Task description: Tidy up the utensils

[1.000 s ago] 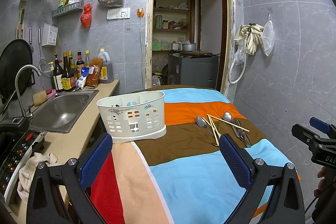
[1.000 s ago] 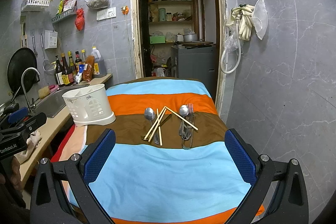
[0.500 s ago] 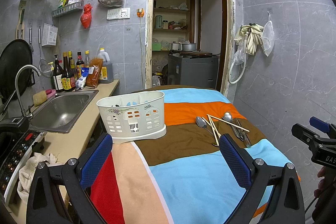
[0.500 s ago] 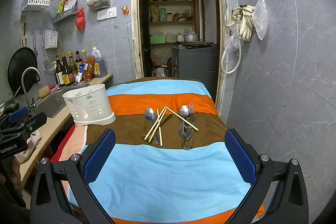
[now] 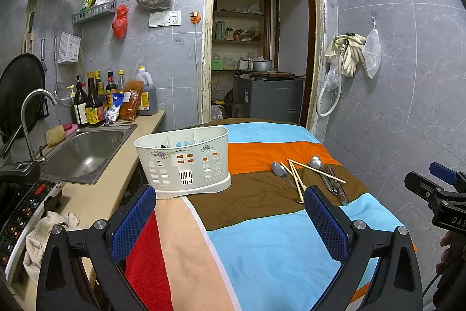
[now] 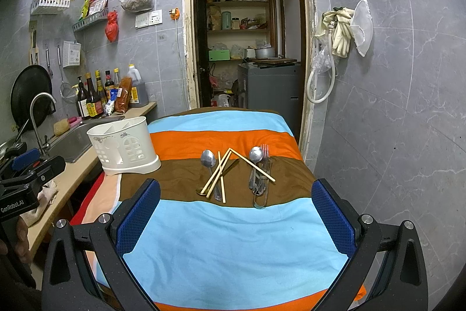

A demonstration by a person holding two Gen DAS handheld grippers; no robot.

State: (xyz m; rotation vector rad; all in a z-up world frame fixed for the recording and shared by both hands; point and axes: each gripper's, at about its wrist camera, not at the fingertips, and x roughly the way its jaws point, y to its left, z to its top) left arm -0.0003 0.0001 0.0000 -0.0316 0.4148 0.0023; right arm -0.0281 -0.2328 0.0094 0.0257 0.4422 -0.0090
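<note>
A white plastic utensil caddy (image 5: 185, 162) (image 6: 123, 146) stands upright on the left of a striped cloth-covered table (image 5: 262, 241) (image 6: 233, 238). On the brown stripe lie a spoon (image 6: 208, 159) (image 5: 279, 169), wooden chopsticks (image 6: 220, 175) (image 5: 297, 177), and a second spoon (image 6: 256, 155) beside a fork (image 6: 265, 156). My left gripper (image 5: 230, 212) hangs open just short of the caddy. My right gripper (image 6: 236, 206) is open too, held above the blue stripe in front of the utensils. Neither holds anything.
A counter with a steel sink (image 5: 84, 150), a tap (image 5: 32, 107) and sauce bottles (image 5: 93, 104) runs along the left. An induction cooker (image 5: 20, 206) and a rag (image 5: 46, 229) sit near me. An open doorway (image 5: 262, 54) lies behind the table; a tiled wall closes the right.
</note>
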